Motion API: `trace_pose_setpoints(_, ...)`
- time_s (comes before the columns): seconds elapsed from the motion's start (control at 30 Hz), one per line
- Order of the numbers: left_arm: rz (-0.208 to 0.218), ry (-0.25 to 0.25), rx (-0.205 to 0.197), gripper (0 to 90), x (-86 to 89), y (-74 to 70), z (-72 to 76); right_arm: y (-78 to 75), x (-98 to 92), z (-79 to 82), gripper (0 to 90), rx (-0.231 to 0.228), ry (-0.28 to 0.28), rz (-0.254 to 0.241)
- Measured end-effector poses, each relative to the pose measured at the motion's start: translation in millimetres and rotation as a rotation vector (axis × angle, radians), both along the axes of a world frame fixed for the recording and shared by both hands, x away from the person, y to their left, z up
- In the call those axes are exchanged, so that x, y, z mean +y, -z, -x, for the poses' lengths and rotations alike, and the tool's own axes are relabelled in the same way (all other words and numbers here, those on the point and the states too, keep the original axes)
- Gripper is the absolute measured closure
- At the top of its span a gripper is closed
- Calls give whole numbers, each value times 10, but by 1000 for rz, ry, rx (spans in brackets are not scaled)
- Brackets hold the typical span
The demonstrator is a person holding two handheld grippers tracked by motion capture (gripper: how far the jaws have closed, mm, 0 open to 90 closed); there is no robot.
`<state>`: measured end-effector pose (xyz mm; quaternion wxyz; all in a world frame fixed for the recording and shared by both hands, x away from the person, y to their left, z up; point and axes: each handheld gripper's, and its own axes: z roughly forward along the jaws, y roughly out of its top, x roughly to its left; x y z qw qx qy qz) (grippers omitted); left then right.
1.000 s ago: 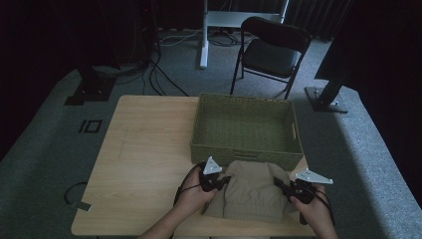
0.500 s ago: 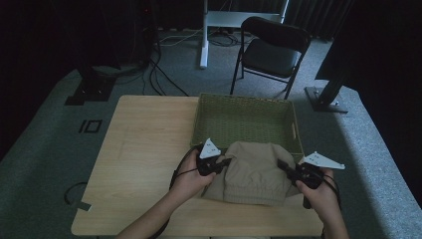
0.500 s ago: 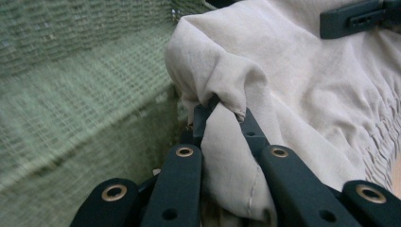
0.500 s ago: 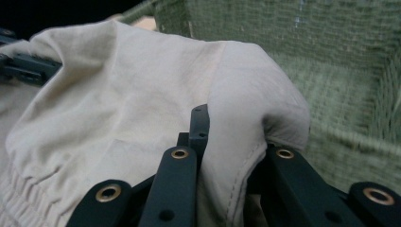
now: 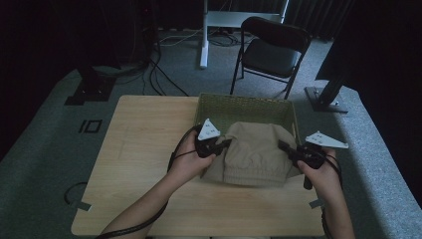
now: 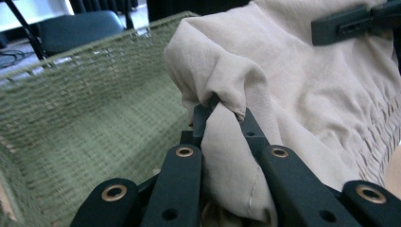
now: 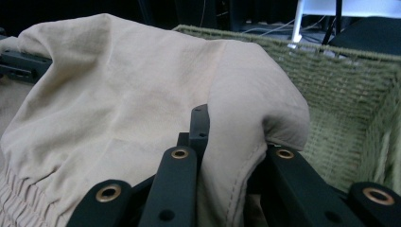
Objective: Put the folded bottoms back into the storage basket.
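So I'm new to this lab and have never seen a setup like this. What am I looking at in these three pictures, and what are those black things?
No robot here: a person at a wooden table holds a hand-operated two-jaw gripper in each hand. The high view comes from a fixed camera above the table; the left gripper and right gripper show there, each topped by a grey three-cornered plate. The other two pictures come from cameras riding on the grippers, looking along their own black jaws.

On the table stands a green woven basket. Both grippers are shut on a beige garment with a gathered elastic band; in each gripper view the fabric is pinched between the jaws. The garment hangs between the grippers, its far part over the basket's near edge. A folding chair stands beyond the table.
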<state>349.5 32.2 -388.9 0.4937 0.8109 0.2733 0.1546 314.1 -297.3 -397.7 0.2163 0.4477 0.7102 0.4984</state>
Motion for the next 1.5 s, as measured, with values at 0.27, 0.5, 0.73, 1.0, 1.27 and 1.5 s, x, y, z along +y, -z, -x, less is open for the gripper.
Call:
trace_pose_setpoints(0.27,35,-2,14,839,36,-94,-165,-113,0,-136,797,-8,-3,-27)
trace_pose_setpoints(0.5,39,-3,32,839,27,-151,-425,-181,-32,-405,797,24,-8,-46)
trace_pose_setpoints(0.73,41,-10,39,840,12,-182,-620,-209,-40,-625,797,46,1,-56)
trace_pose_setpoints(1.0,53,-28,64,839,40,-227,-866,-268,-15,-882,797,82,8,-50)
trace_pose_setpoints(1.27,96,-75,60,840,22,-216,-1204,-358,35,-1220,798,78,48,-50)
trace_pose_setpoints(1.5,127,-129,80,840,-18,-1,-1450,-191,33,-1440,798,98,77,-62)
